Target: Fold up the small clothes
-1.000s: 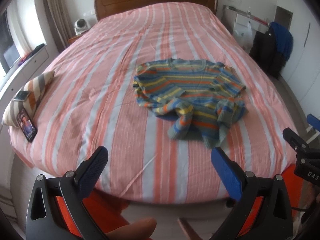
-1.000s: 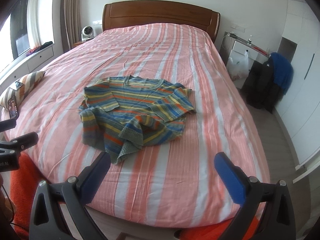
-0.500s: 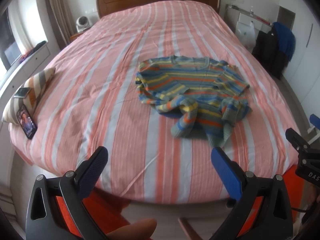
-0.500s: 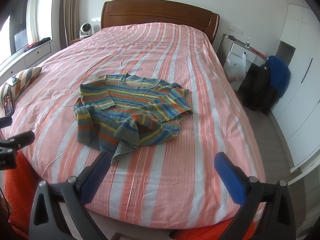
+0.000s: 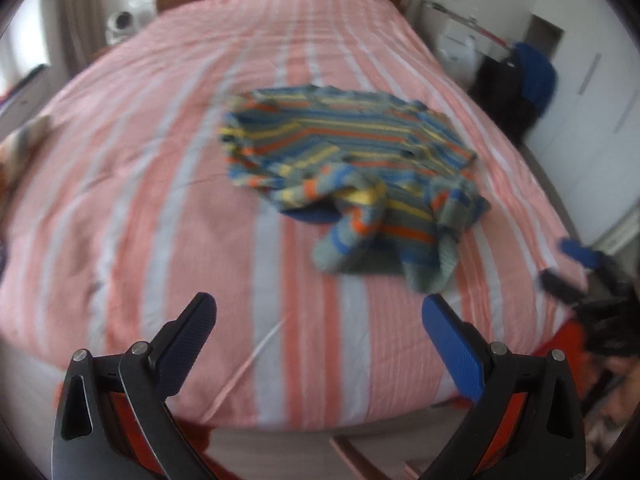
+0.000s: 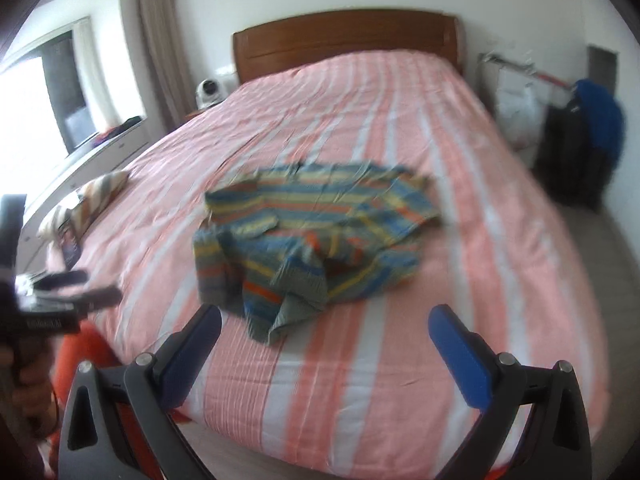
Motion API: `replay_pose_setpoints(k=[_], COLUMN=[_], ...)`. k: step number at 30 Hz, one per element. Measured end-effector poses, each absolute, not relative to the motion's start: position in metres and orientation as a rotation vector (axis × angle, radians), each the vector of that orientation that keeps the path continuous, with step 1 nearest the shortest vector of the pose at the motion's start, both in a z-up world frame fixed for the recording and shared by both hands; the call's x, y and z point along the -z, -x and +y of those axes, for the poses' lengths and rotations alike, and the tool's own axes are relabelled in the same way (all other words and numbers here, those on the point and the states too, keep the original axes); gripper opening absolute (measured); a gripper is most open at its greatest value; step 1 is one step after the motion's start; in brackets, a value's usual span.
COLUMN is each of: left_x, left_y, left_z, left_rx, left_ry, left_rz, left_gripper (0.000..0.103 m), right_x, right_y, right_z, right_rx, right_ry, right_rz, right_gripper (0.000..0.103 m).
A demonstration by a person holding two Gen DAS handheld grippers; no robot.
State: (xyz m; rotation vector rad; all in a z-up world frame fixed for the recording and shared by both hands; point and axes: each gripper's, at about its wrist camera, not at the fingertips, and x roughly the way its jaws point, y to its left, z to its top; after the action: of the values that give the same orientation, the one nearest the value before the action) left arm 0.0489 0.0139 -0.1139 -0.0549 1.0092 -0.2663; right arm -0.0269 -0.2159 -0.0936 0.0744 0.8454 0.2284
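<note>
Bedroom with a wide bed [image 5: 160, 208] under a pink-and-white striped cover, seen from its foot. Nearest, the left gripper [image 5: 319, 312] and the right gripper [image 6: 325, 322] hang side by side over the foot edge, level and pointing toward the headboard [image 6: 348, 36], each with its fingers spread wide and holding nothing. Compared with half a second ago, both have pushed forward and the views have blurred with the motion; the garment looms larger, which suggests an approach for a first grasp, with no fold made yet. Just beyond the fingers lies the striped sweater [image 5: 352, 168], crumpled on the cover, its lower part and one sleeve bunched toward the foot, its collar toward the headboard. Farther off, a striped cushion [image 6: 100, 190] rests at the left edge of the bed. Dark and blue clothing [image 6: 584, 140] hangs by the far right wall.
</note>
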Motion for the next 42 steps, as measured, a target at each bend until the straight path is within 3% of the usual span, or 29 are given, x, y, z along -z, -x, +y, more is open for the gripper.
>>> replay_pose_setpoints(k=[3,5,6,7,8,9,10,12,15,20,25,27,30,31,32,33,34,42], left_x=[0.142,0.157,0.165,0.171,0.175,0.18,0.181,0.172,0.144,0.142,0.198,0.21,0.204,0.202,0.198,0.194,0.192,0.186], left_y=[-0.081,-0.098,-0.108,-0.114,-0.117,-0.12,-0.119,-0.109,-0.072,-0.027,-0.011,-0.01,-0.004,-0.003,-0.002,0.0,0.0,-0.036], left_z=[-0.008,-0.02,-0.024,-0.026,-0.026,-0.026,-0.022,-0.01,0.031,0.073,0.069,0.072,0.083,0.086,0.09,0.094,0.096,0.071], left_rx=[0.32,0.298,0.308,0.326,0.343,0.358,0.36,0.388,0.422,0.452,0.354,0.314,0.295,0.3,0.305,0.312,0.313,0.257], left_ry=[-0.003,-0.048,-0.048,-0.036,-0.017,0.009,0.028,0.071,0.116,0.17,0.089,0.088,0.115,0.127,0.145,0.164,0.175,0.164], left_rz=[1.014,1.019,1.035,1.051,1.066,1.091,1.101,1.102,1.107,1.192,1.325,1.348,1.316,1.301,1.278,1.249,1.228,1.183], left_gripper=[0.097,0.067,0.06,0.045,0.015,0.004,0.005,0.004,0.004,0.005,0.006,0.008,0.025,0.043,0.062,0.069,0.075,0.078], right_x=[0.148,0.167,0.17,0.17,0.171,0.174,0.178,0.185,0.163,0.129,0.175,0.2,0.209,0.205,0.2,0.194,0.189,0.213], right_y=[0.001,-0.016,-0.028,-0.036,-0.047,-0.061,-0.069,-0.081,-0.059,0.014,0.063,0.074,0.086,0.088,0.091,0.092,0.092,0.055], right_z=[-0.206,-0.201,-0.199,-0.198,-0.195,-0.188,-0.184,-0.178,-0.197,-0.247,-0.265,-0.272,-0.286,-0.289,-0.292,-0.294,-0.295,-0.283], right_rx=[-0.328,-0.365,-0.362,-0.36,-0.368,-0.398,-0.419,-0.444,-0.464,-0.573,-0.444,-0.334,-0.279,-0.288,-0.299,-0.309,-0.319,-0.344], right_ry=[-0.07,-0.092,-0.096,-0.102,-0.105,-0.099,-0.1,-0.117,-0.183,-0.344,-0.342,-0.313,-0.328,-0.353,-0.371,-0.384,-0.395,-0.38], right_rz=[0.944,0.939,0.908,0.888,0.867,0.875,0.896,0.951,0.927,0.981,1.143,1.208,1.229,1.216,1.198,1.171,1.141,1.153], right_gripper=[0.1,0.089,0.085,0.085,0.085,0.084,0.079,0.017,0.012,0.012,0.013,0.024,0.037,0.039,0.049,0.063,0.069,0.072])
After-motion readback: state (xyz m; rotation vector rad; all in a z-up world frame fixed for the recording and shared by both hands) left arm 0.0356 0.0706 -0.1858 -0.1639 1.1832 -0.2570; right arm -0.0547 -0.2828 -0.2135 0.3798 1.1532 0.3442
